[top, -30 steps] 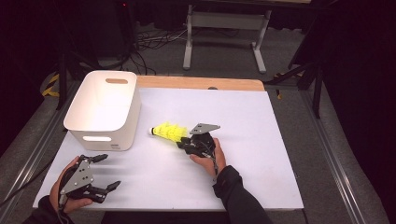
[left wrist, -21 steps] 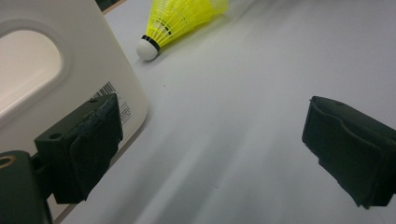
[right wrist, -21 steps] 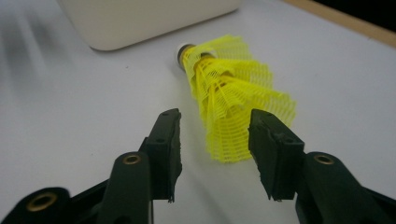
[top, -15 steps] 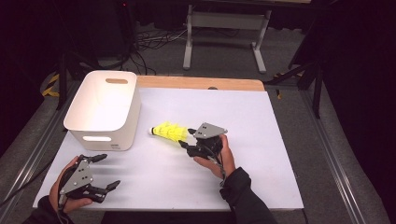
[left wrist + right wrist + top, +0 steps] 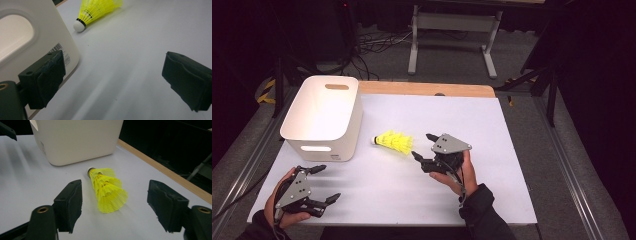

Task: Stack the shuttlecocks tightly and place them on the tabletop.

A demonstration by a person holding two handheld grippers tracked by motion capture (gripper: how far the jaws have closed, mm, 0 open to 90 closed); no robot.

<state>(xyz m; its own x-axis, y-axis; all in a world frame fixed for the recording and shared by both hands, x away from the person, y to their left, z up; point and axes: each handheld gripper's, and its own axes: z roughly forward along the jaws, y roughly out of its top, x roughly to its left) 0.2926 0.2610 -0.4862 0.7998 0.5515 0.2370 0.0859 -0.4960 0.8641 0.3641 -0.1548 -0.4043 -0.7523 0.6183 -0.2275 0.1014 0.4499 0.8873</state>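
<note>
The right gripper hangs just off the table, jaws spread wide with nothing between them; they have just been opening, and the shuttlecock lies free ahead of the tips. In the right gripper view the shuttlecock sits past the two pads, centred on the gap, skirt end toward the gripper and white cork pointing away toward the bin. Its long axis runs roughly along the gripper's own line of sight, so a fresh grasp would likely close across the skirt. It rests on its side on the white table, near the bin's right wall but apart from it. The left gripper, also spread and empty, rests at the table's near left corner, well apart from the shuttlecock. The right hand is clearly nearer.
</note>
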